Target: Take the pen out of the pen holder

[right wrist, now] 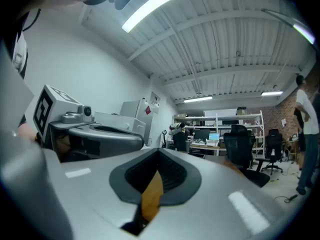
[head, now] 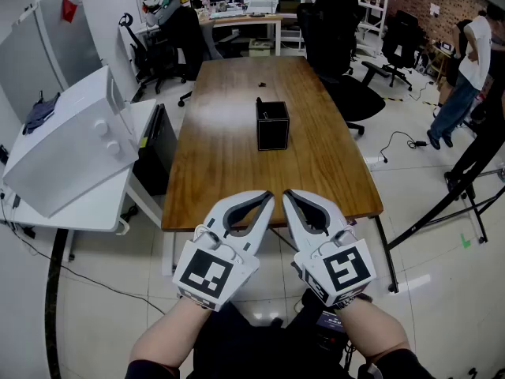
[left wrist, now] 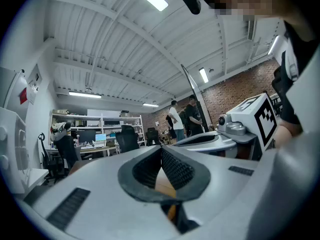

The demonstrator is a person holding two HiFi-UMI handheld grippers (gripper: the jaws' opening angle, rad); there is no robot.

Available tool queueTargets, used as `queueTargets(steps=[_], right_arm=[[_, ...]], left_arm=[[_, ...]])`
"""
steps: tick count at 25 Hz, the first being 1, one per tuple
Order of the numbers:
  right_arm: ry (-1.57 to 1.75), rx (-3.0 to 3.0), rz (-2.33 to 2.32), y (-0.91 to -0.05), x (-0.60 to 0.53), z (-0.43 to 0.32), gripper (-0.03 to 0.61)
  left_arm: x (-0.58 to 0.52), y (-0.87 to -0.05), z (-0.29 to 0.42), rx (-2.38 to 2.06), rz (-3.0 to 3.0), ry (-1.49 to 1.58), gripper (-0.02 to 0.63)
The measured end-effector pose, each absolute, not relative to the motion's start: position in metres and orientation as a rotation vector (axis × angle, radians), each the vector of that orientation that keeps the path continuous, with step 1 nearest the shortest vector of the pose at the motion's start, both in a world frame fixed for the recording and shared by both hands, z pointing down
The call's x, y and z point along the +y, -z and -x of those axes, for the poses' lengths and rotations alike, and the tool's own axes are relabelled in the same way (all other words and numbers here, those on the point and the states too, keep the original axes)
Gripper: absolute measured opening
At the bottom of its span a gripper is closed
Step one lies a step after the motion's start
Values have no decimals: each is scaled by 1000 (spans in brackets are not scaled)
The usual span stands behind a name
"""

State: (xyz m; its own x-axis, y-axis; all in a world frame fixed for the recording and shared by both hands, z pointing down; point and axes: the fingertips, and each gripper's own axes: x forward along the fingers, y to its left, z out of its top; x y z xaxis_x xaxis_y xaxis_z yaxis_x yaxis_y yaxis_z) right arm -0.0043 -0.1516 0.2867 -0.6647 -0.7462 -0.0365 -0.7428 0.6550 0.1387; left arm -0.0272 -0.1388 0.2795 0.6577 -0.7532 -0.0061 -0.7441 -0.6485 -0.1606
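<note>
A black square pen holder (head: 273, 125) stands near the middle of the wooden table (head: 229, 164), with a dark pen (head: 259, 103) poking up at its far left corner. My left gripper (head: 269, 197) and right gripper (head: 286, 195) hover side by side over the table's near edge, well short of the holder, both pointing level. Both are shut with nothing between the tips. In the left gripper view the left gripper (left wrist: 161, 149) shows its pads meeting; the right gripper view shows the same for the right gripper (right wrist: 159, 153).
A white box-shaped appliance (head: 67, 144) sits on a white side table at the left. Black office chairs (head: 335, 34) stand around the far end of the table. A person (head: 465, 73) stands at the far right, near a black tripod (head: 465, 188).
</note>
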Motion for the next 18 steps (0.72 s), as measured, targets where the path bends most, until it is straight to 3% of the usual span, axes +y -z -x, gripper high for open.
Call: queueTargets(steps=[10, 18], right_arm=[[239, -2816, -1272, -270, -229, 8, 2], [182, -2789, -1273, -279, -285, 8, 2]], left_arm=[[-234, -267, 39, 1239, 2632, 162, 4], [-331, -273, 61, 1380, 2724, 168, 55]])
